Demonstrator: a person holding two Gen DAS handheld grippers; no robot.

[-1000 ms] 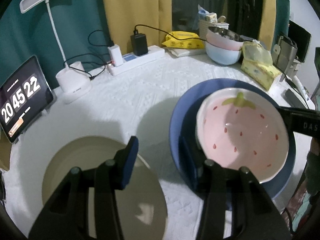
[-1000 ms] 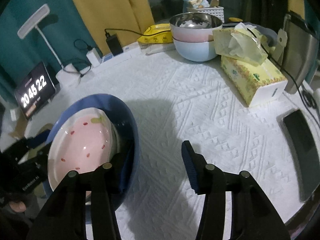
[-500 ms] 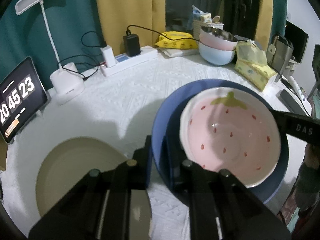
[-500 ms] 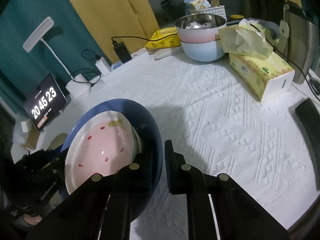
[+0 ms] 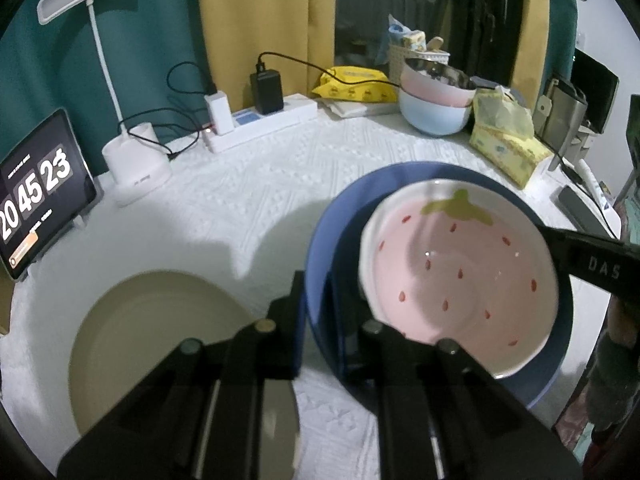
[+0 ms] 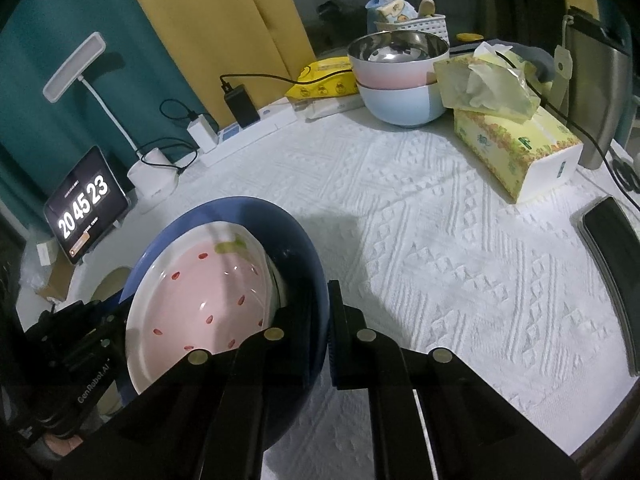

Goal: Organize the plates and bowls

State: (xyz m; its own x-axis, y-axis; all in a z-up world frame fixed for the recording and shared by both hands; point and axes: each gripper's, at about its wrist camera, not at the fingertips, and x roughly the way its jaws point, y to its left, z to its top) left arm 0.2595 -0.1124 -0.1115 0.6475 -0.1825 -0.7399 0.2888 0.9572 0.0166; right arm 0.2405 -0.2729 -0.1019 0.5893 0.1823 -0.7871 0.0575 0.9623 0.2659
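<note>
Two sets of jaws clamp the blue plate (image 5: 320,240); tablet clock (image 6: 86,206) reads 20 45 23.

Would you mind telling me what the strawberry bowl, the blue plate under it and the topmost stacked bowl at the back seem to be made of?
Strawberry bowl: likely glazed ceramic, with glossy highlights and painted seeds. Blue plate: probably glazed ceramic too, with a smooth, even sheen, though melamine is possible. Topmost stacked bowl: a stainless steel lining, mirror-like inside, with a pink matte outer shell that could be plastic.
</note>
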